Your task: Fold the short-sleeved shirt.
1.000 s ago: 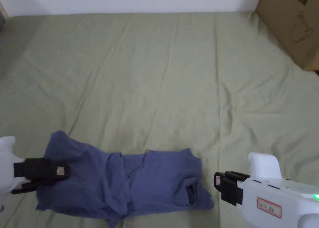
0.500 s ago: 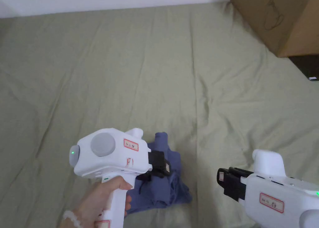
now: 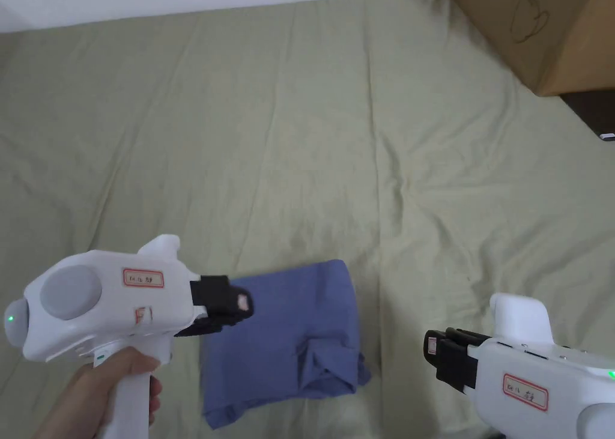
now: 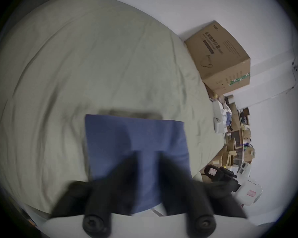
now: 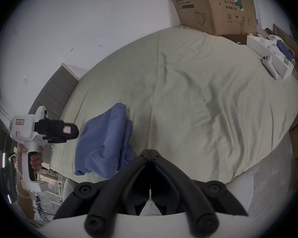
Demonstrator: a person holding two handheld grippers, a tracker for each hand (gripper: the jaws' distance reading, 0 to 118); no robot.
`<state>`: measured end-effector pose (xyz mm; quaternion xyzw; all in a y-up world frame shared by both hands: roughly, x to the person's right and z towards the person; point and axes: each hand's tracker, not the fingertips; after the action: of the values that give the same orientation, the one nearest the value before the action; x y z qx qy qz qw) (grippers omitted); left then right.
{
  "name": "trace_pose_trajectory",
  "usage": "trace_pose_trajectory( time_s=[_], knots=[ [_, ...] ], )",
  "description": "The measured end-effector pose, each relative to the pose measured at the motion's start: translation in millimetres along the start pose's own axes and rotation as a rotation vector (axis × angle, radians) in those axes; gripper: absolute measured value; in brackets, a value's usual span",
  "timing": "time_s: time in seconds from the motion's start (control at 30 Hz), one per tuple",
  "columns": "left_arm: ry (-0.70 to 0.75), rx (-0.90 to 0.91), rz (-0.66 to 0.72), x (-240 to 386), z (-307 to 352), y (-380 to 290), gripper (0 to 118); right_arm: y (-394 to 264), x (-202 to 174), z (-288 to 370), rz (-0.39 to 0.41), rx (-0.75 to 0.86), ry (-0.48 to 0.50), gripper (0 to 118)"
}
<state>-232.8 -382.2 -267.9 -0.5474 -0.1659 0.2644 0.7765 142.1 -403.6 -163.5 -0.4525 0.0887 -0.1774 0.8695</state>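
With my left gripper [image 3: 240, 305] open above the folded shirt [image 3: 282, 338] on the bed [image 3: 300, 128] and my right gripper [image 3: 433, 353] closed beside it, a careless brush could undo the loose right edge.

Dim, even, soft-shadowed light; both gripper views bulge within dark corners, the left tool [image 4: 147, 166] motion-blurred over the shirt [image 4: 136, 138].

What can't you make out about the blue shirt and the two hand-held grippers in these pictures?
- Left gripper view: the left hand-held gripper is motion-blurred; its jaws look parted, but whether they touch the shirt is unclear.
- Head view: the same gripper covers the shirt's left edge.
- Head view: the right hand-held gripper is cut off by the bottom and right edges.
- Right gripper view: the right gripper's jaws hide the shirt's near corner.
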Motion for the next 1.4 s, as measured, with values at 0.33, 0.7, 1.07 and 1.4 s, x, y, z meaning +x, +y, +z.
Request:
trace_pose_trajectory(
  time_s=[0.33, 0.7, 1.07, 1.4],
  knots=[
    [-0.098, -0.172, -0.120, 49.6, -79.4, -19.1, 0, 4.7, 0.9, -0.3, 0.016, -0.004, -0.004, 0],
    [-0.119, -0.290, -0.163, 74.6, -141.9, -51.3, 0, 4.0, 12.0, 11.6, -0.009, 0.000, -0.047, 0],
    [-0.261, 0.007, -0.062, -14.3, 18.1, -38.2, 6, 25.2, -64.9, -37.4, 0.235, -0.058, 0.070, 0],
    [-0.356, 0.068, 0.243, -121.2, 33.3, -44.6, 99, 15.9, -95.7, -134.5, 0.349, -0.189, -0.029, 0]
  ],
)
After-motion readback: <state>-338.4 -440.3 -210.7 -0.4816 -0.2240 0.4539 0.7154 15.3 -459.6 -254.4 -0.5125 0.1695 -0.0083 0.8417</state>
